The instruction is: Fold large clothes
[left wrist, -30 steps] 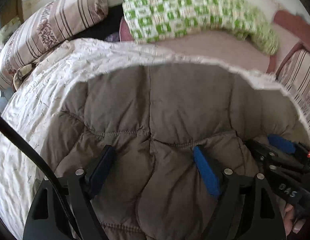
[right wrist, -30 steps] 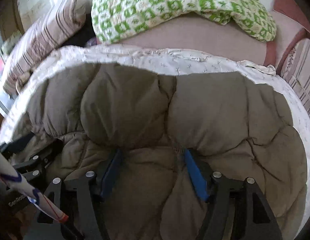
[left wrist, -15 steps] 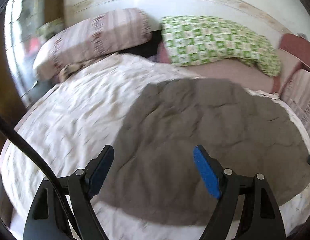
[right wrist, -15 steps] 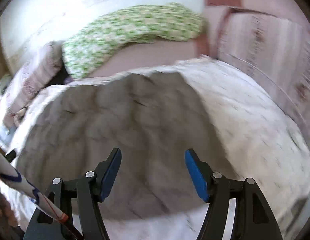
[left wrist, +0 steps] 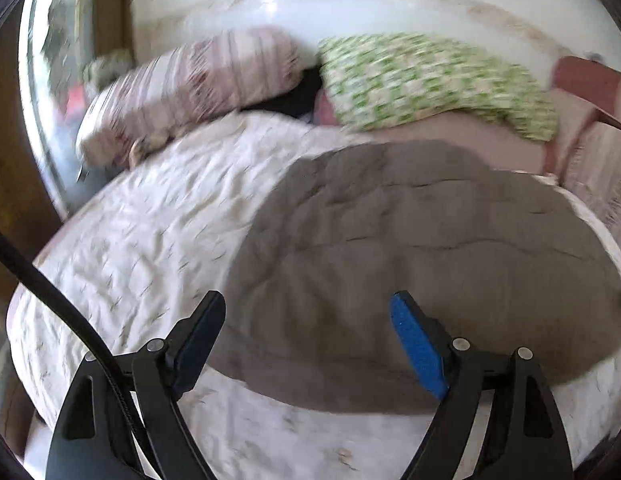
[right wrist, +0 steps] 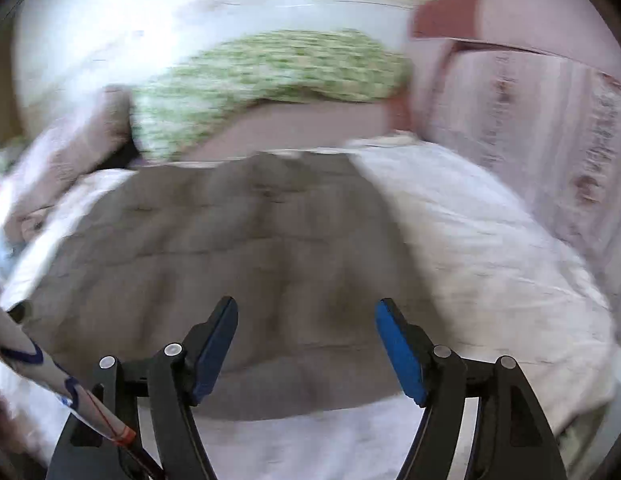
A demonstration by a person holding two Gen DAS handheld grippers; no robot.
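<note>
Left wrist view: both grippers, left (left wrist: 306,344) and right (right wrist: 306,344), hang wide apart, empty, above the quilt (left wrist: 410,260), probably lining up another fold.

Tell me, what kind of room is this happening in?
Most likely a bedroom. A wide bed under a pale printed cover fills the view, with a striped pillow and a green checked pillow at its far end. A brown quilted garment lies spread on top.

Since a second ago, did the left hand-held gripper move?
Yes. The left hand-held gripper pulled back up off the brown puffy jacket; the green pillow looks farther now.
</note>
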